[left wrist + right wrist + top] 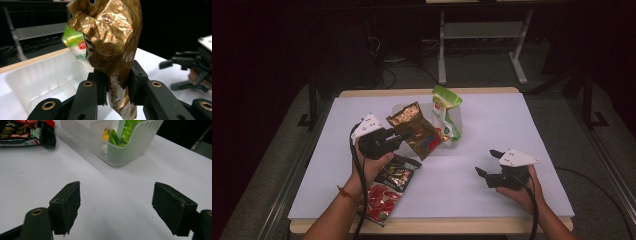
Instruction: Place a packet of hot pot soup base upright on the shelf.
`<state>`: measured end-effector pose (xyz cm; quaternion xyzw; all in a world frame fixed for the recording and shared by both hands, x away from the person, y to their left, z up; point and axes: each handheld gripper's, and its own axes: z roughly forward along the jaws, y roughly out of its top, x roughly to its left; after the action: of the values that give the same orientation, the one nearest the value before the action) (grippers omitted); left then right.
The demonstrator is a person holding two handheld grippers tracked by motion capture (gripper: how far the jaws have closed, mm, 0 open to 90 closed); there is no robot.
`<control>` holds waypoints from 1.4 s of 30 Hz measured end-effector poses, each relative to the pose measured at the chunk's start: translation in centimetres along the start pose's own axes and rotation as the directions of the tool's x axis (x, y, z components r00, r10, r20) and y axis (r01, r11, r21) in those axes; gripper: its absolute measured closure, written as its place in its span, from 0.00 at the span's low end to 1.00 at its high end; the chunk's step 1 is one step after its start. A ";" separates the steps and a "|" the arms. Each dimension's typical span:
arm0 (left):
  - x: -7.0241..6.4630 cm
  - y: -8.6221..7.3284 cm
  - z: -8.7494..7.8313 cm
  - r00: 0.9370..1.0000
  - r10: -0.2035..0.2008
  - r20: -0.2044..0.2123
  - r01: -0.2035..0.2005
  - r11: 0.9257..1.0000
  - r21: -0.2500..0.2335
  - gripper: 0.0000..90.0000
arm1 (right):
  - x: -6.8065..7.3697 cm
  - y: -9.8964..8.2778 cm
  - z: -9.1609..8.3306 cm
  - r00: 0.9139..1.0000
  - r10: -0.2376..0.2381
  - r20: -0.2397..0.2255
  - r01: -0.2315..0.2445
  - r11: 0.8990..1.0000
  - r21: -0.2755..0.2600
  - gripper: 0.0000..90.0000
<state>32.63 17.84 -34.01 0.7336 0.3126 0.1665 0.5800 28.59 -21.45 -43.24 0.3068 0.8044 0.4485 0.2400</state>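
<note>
High view, nearest the person: a red and black snack packet (389,187) lies flat on the white table (492,130), close to the front edge and just below the left hand. To its right, the right gripper (488,162) hovers low over bare table with its jaws spread wide and nothing between them; the right gripper view confirms both pads apart above the white surface. A little farther in, the left gripper (396,136) has its jaws clamped on the lower end of a crinkled gold foil packet (417,129), which the left gripper view shows pinched between the pads and lifted over a clear plastic tray (37,80). Farthest, a green and white packet (446,112) stands upright inside that tray.
</note>
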 end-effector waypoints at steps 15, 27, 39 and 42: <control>1.8 1.6 1.9 0.979 -0.063 -0.196 0.074 0.996 0.046 0.80 | 0.1 -0.2 0.3 1.000 0.008 0.001 -0.008 1.000 0.016 0.25; 2.4 1.9 5.2 0.936 -0.097 -0.340 0.129 0.989 0.072 0.80 | 0.4 -0.2 0.6 1.000 -0.002 -0.011 0.003 0.999 0.034 0.25; 1.6 2.1 8.2 0.904 -0.067 -0.422 0.106 0.992 0.070 0.80 | 0.4 -0.3 0.8 1.000 -0.009 -0.023 0.010 0.999 0.040 0.25; 1.1 2.2 8.8 0.896 -0.049 -0.441 0.087 0.994 0.067 0.80 | 0.5 -0.3 0.9 0.999 -0.018 -0.027 0.019 0.999 0.047 0.25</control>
<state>39.37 11.71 -34.47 0.6900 0.4673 0.2934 0.4684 28.71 -20.69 -43.95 0.2991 0.8207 0.4312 0.2260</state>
